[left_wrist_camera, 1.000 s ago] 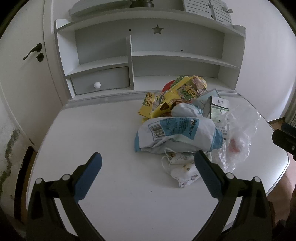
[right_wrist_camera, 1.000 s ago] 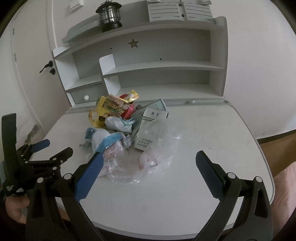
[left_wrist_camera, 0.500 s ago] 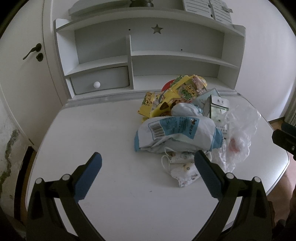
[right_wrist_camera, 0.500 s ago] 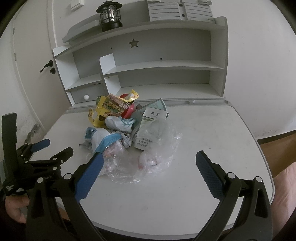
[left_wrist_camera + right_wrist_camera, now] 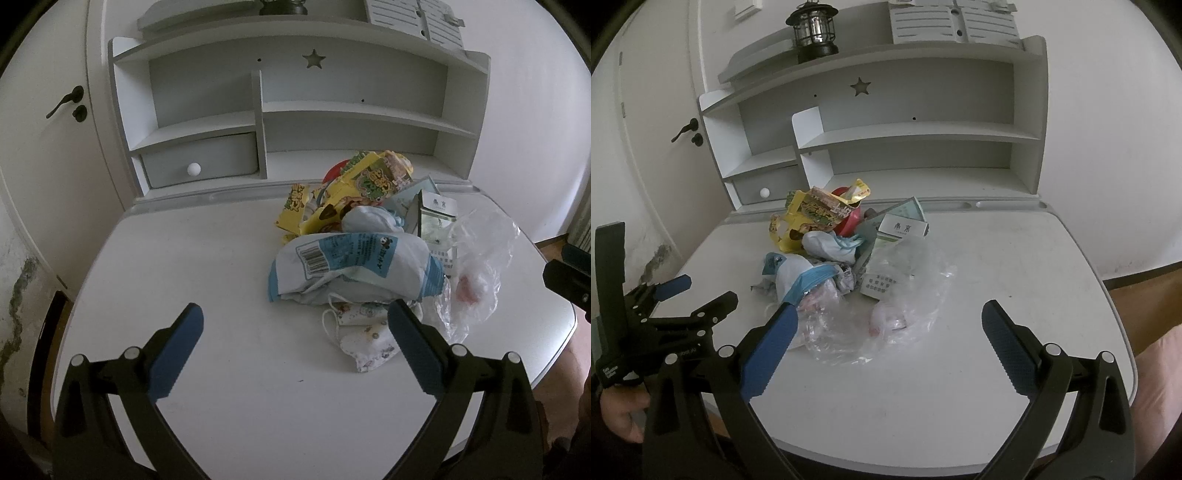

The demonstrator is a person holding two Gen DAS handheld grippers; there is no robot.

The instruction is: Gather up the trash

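Note:
A heap of trash lies on the white desk. It holds a blue and white wrapper, yellow snack packets, a small carton, a clear plastic bag and a printed face mask. My left gripper hovers open above the desk's near edge, its right finger beside the mask, empty. In the right wrist view my right gripper is open and empty too, with the clear bag between and beyond its fingers. The left gripper shows at the left there.
A grey shelf unit with a small drawer stands at the desk's back. A black lantern sits on its top. A door with a dark handle is on the left. A hand grips the left tool.

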